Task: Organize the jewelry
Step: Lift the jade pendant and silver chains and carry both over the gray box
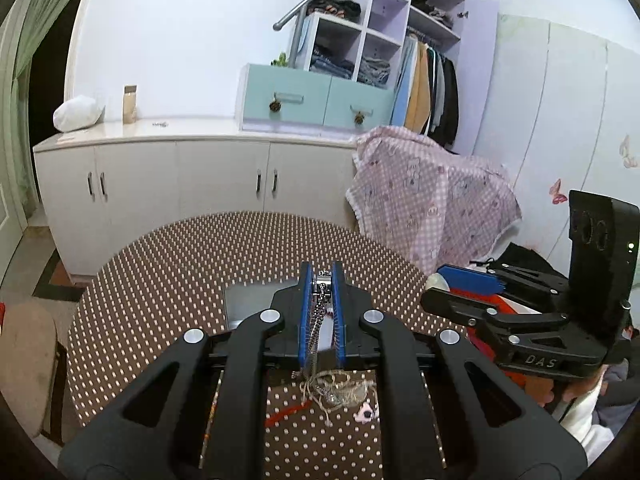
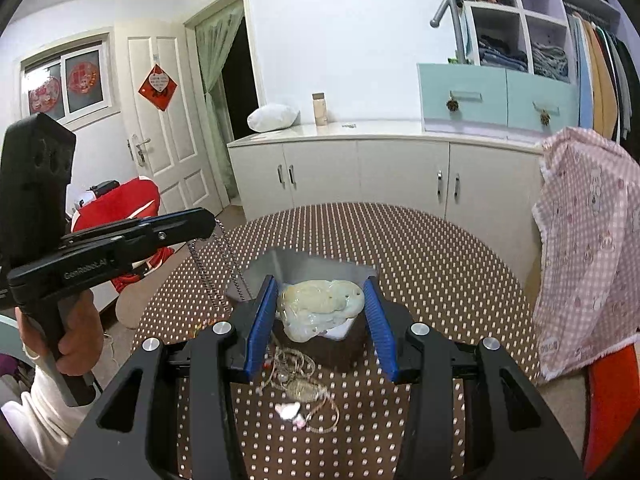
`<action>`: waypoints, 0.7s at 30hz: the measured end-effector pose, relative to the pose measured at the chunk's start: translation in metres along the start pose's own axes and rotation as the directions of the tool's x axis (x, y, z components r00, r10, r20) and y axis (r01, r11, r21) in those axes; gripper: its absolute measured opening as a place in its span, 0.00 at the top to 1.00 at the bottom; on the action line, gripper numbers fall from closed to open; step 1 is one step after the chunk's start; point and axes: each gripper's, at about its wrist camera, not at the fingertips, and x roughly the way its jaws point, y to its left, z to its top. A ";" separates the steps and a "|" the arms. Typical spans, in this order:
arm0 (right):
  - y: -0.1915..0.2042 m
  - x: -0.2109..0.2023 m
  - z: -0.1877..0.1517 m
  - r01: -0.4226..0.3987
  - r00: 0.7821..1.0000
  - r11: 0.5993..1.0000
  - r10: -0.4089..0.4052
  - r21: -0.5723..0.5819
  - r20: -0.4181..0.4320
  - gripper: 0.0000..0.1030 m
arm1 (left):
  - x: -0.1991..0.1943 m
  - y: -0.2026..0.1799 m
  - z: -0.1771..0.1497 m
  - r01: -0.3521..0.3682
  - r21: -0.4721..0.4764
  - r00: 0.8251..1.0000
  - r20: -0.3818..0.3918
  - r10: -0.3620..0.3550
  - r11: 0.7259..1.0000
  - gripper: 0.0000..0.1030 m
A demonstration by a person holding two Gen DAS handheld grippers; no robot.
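Item one: our left gripper (image 1: pixel 320 280), jaws pressed nearly together on a silver chain (image 1: pixel 318 320). The chain is pinched near the blue pad tips and hangs down between the fingers; in the right wrist view it droops from the gripper tip (image 2: pixel 208 220) in a long loop toward the table.

Item two: our right gripper (image 2: pixel 320 304), jaws spread wide, holding nothing. Between its blue pads (image 2: pixel 262 320) we see the grey open box (image 2: pixel 280 264) with a pale, glossy, bag-like bundle (image 2: pixel 320 304) resting in it. Whether the pads touch the box we cannot tell from this angle.

Item three: loose jewelry heap (image 2: pixel 300 380) on the table, just in front of the box: tangled pale cords and thin chains, with a small pink charm (image 2: pixel 290 412) at its near edge. In the left wrist view the same heap (image 1: pixel 336 388) lies under the gripper, a red strip (image 1: pixel 286 414) beside it.

Item four: round table (image 2: pixel 440 264), brown cloth with white dots, bearing all of the above.

Item five, background: white sideboard (image 2: pixel 380 168), pink checked cloth (image 2: pixel 588 240) draped at the right.
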 end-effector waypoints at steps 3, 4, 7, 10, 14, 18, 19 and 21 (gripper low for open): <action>0.001 0.000 0.011 -0.002 1.000 1.000 0.002 -0.005 0.013 0.60 | 0.000 0.001 0.009 0.004 0.001 1.000 -0.003 -0.004 1.000 0.90; 0.001 0.000 0.014 -0.001 1.000 1.000 0.001 -0.009 0.017 0.60 | 0.001 0.001 0.013 0.005 0.002 1.000 -0.002 -0.005 1.000 0.90; 0.003 0.000 0.025 0.000 1.000 1.000 0.001 -0.018 0.025 0.60 | 0.000 0.003 0.023 -0.002 0.004 1.000 0.006 0.002 1.000 0.90; 0.004 0.000 0.036 0.006 0.999 1.000 -0.005 -0.028 0.031 0.60 | -0.002 0.008 0.036 0.001 -0.006 1.000 0.015 -0.001 1.000 0.90; 0.004 -0.002 0.052 0.010 0.999 0.999 -0.008 -0.037 0.046 0.60 | -0.008 0.009 0.055 0.005 -0.007 0.999 0.038 -0.005 1.000 0.90; 0.003 -0.006 0.065 0.017 0.998 0.999 -0.014 -0.046 0.064 0.60 | -0.015 0.006 0.073 -0.003 0.016 0.998 0.064 0.002 1.000 0.90; 0.003 -0.007 0.069 0.019 0.998 0.999 -0.015 -0.049 0.068 0.60 | -0.016 0.004 0.076 -0.005 0.019 0.998 0.067 0.004 1.000 0.90; 0.003 -0.009 0.074 0.021 0.997 0.998 -0.017 -0.054 0.075 0.60 | -0.018 0.002 0.083 -0.006 0.025 0.997 0.075 0.004 1.000 0.90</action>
